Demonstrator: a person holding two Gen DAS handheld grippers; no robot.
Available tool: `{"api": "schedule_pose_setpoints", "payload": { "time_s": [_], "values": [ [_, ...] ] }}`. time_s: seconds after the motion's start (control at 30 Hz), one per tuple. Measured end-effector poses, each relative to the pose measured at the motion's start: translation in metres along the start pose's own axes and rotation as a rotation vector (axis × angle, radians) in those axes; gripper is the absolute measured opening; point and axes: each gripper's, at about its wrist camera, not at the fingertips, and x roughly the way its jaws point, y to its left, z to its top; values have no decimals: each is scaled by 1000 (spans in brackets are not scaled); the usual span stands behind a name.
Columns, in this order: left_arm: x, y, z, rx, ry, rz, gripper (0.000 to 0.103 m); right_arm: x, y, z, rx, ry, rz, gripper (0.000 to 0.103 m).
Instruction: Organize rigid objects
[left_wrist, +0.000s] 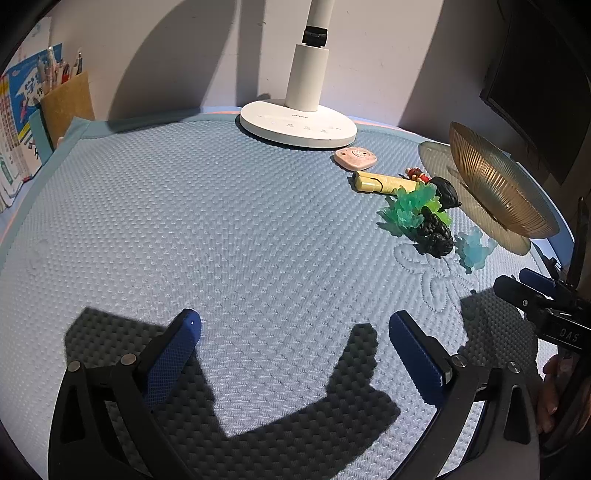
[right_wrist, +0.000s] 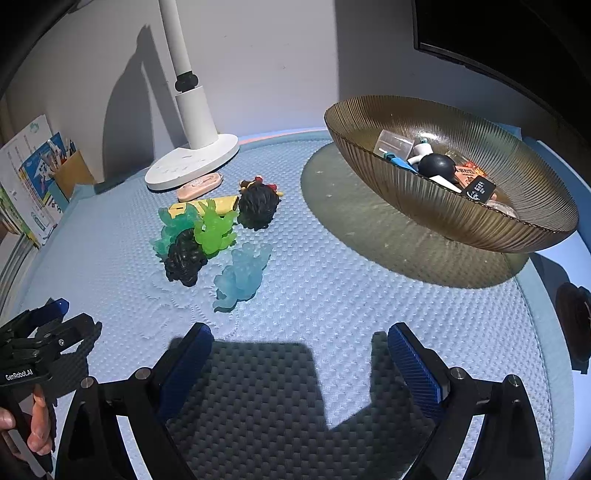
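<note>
Small toys lie on the blue mat (right_wrist: 332, 288): a pale blue figure (right_wrist: 242, 277), a green figure (right_wrist: 214, 230), a teal figure (right_wrist: 173, 227), a black figure (right_wrist: 184, 258), a black spiky ball (right_wrist: 258, 206), a yellow tube (right_wrist: 221, 203) and a pink tag (right_wrist: 201, 184). The ribbed amber bowl (right_wrist: 480, 221) at right holds several small items. My right gripper (right_wrist: 299, 347) is open and empty, in front of the toys. My left gripper (left_wrist: 295, 332) is open and empty over bare mat, with the toys (left_wrist: 424, 214) far right of it.
A white lamp base (left_wrist: 299, 123) stands at the back of the mat. A pen holder (left_wrist: 68, 103) and books (left_wrist: 14, 122) stand at the back left. A dark monitor (left_wrist: 546, 92) is at the right by the wall.
</note>
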Motion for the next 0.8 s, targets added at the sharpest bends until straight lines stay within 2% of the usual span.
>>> {"api": "schedule_pose_setpoints", "payload": {
  "time_s": [0.33,0.6,0.7,0.8],
  "values": [
    [1,0,0,3,1,4,102,3,-5,1,33,28,43,96],
    [3,-5,2,30,23,26,102,2,-4,0,38,29,59,100],
    [2,-10,20,62,41,-39,101,-1,-7,2,59,24,66,99],
    [-8,-21,47,132,-11,-106,100,-7,-11,7,115,9,111,96]
  ]
}}
